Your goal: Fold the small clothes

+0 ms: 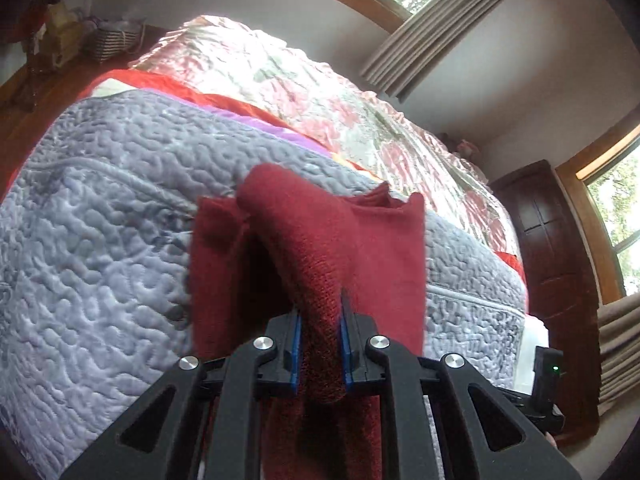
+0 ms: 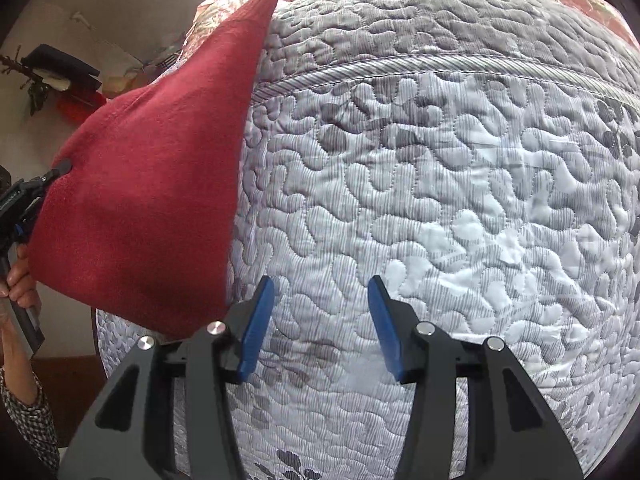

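Between blue pads of left hand-held gripper: bunched edge of dark red knitted garment, clamped, lifted above grey quilted bedspread; far corner seems to touch bed. Right hand-held gripper: fingers apart, nothing between them, garment to its left, quilt just ahead. Step, by my judgement: lifting cloth to spread it before first fold. Next move calls for right hand-held gripper to catch free hanging edge.
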The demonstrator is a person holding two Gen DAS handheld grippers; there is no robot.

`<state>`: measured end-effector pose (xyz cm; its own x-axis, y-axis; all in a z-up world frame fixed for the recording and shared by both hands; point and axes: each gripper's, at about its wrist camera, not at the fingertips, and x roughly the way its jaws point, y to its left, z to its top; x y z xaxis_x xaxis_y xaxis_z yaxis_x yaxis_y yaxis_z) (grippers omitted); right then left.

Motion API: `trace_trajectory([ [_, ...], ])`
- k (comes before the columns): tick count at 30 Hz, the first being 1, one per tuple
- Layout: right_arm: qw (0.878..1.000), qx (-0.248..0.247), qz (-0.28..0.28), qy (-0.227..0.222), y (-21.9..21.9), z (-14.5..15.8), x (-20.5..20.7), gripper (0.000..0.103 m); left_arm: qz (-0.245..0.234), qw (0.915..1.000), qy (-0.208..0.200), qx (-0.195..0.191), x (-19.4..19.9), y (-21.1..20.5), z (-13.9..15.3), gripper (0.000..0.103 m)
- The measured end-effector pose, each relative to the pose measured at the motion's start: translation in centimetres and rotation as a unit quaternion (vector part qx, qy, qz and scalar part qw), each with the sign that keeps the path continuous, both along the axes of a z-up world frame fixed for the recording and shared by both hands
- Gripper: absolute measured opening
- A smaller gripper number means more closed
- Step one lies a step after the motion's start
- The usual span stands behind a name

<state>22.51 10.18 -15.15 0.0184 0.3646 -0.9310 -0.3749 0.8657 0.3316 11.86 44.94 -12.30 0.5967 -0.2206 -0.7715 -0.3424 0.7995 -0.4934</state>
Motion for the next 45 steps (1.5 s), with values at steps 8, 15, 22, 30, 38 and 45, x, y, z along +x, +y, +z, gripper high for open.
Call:
trace_trajectory([
  [8, 0.999, -0.011, 0.039, 0.001, 4.0, -0.6, -0.6, 0.051, 0.013, 0.9976, 0.068, 0.004, -0.5, 1.9, -7.6, 0.016],
  [15, 0.999, 0.013, 0.048, 0.018, 6.4, -0.6, -1.3, 0.06, 0.013, 0.9983, 0.057, 0.002, -2.5, 1.8, -4.7, 0.036],
  [22, 0.997, 0.022, 0.051, 0.057, 8.6, -2.2, -2.7, 0.067, -0.022, 0.9974, 0.068, 0.011, -6.3, -0.6, -3.2, 0.051],
  [30, 0.993, 0.045, 0.054, 0.1, 9.4, -3.8, -3.4, 0.028, -0.044, 0.9924, 0.114, 0.019, -7.4, -2.4, -7.1, 0.018],
  [38, 0.993, 0.037, 0.077, 0.077, 7.4, -2.1, -3.1, 0.017, -0.071, 0.9899, 0.116, 0.038, -7.9, -3.0, -7.7, 0.015],
  [45, 0.994, 0.0, 0.092, 0.062, 8.7, -3.4, -3.6, 0.023, -0.076, 0.9885, 0.124, 0.042, -7.6, -3.6, -9.0, 0.016],
])
